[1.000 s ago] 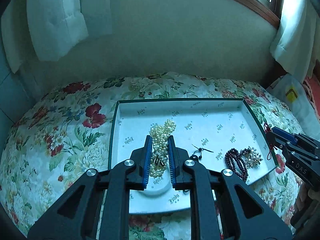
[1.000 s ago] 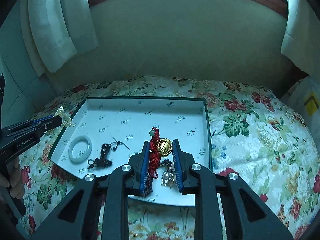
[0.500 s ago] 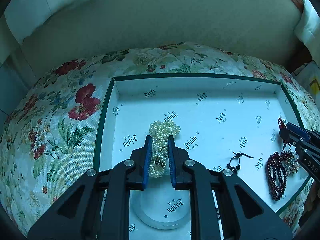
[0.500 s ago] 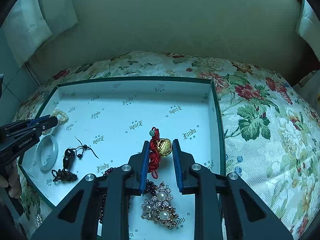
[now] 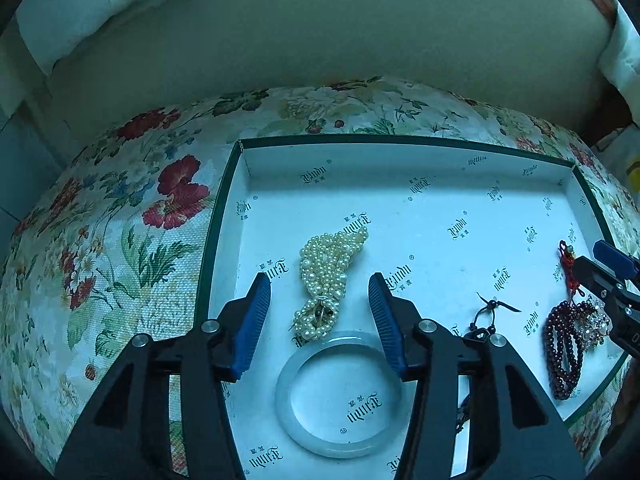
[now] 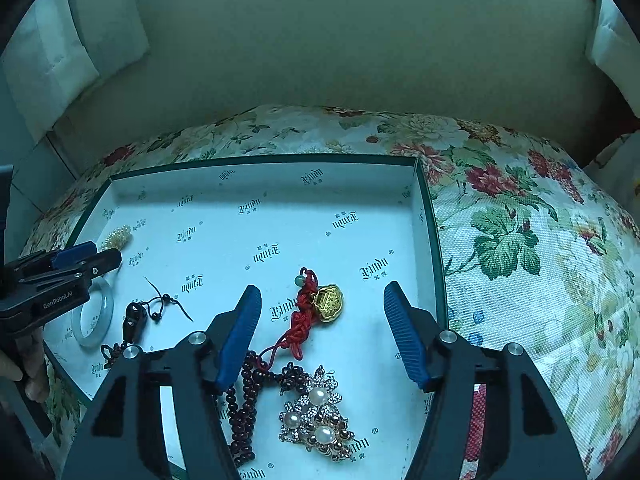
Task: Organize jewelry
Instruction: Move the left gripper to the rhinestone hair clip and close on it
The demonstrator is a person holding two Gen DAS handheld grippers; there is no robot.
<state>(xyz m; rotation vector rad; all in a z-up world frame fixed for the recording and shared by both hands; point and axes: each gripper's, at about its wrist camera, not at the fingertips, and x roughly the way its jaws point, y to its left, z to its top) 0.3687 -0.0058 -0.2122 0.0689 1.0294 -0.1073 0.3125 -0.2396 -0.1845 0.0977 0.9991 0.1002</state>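
A flowered cloth (image 5: 132,240) is spreading under everything, and a wide box (image 5: 400,142) with green rim and white printed lining is sitting on it. I am holding my left gripper (image 5: 319,312) over the box's left part with its blue pads spread wide, gripping nothing; the pearls (image 5: 328,276) are lying on the lining between them, touching the pale bangle (image 5: 340,390) just below. My right gripper (image 6: 322,326) is hanging over the right part, fingers likewise wide apart and empty, with the red cord and gold charm (image 6: 326,300) resting between them. Nearer me, dark beads (image 6: 244,412) and a brooch (image 6: 316,416) are lying close together.
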